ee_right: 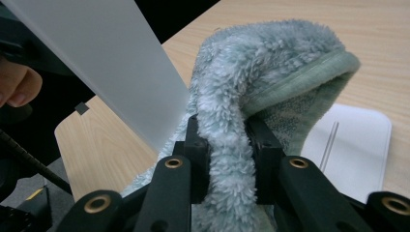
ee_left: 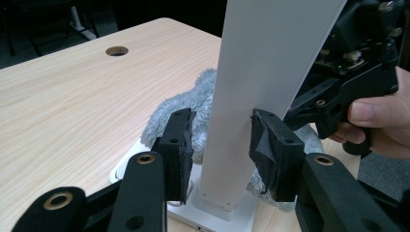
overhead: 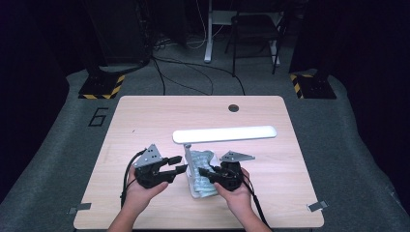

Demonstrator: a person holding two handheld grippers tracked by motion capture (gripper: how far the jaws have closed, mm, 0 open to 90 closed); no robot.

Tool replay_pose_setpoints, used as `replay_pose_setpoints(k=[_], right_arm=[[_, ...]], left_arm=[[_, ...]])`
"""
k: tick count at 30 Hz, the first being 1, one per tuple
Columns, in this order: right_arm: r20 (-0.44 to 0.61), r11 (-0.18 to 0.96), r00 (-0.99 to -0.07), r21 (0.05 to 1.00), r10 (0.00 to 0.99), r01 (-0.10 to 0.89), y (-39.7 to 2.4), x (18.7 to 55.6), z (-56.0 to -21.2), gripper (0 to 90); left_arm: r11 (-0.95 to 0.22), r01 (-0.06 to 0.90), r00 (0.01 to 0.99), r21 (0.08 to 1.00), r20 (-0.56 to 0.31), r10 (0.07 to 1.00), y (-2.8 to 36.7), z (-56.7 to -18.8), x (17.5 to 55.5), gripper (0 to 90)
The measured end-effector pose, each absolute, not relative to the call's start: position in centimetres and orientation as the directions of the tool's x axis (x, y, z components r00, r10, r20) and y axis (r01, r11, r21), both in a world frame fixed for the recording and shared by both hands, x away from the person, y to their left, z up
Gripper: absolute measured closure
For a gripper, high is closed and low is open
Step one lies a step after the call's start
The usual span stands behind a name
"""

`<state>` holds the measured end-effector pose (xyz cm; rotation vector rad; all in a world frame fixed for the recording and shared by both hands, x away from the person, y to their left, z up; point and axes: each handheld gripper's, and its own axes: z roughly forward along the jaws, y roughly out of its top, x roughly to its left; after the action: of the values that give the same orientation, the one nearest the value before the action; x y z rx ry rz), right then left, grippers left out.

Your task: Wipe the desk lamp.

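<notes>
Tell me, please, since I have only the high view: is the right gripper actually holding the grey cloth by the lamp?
Observer: Yes. In the right gripper view the right gripper is shut on a fold of the fluffy cloth.
Operator: Thank you. Is the left gripper gripping the lamp's post?
Observer: The left gripper has its jaws either side of the white post; the right-hand pad touches it, a gap shows at the other.
Operator: What is under the cloth?
Observer: The lamp's flat white base, partly uncovered.
</notes>
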<state>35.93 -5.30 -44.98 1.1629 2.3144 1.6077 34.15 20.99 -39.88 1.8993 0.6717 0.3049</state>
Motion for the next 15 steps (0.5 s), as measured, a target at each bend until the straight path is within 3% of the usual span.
replay_pose_setpoints(k=[3, 15], right_arm=[[0.272, 0.198, -0.713, 0.843, 0.647, 0.501, -4.7, 35.7, -45.4, 73.6], [0.208, 0.287, -0.711, 0.812, 0.672, 0.508, -4.2, 36.1, -48.8, 72.9]], left_arm=[[-0.292, 0.313, 0.810, 0.904, -0.094, 0.579, 21.0, -39.9, 34.1, 59.9], [-0.292, 0.314, 0.807, 0.903, -0.092, 0.583, 20.9, -39.9, 34.1, 60.1]])
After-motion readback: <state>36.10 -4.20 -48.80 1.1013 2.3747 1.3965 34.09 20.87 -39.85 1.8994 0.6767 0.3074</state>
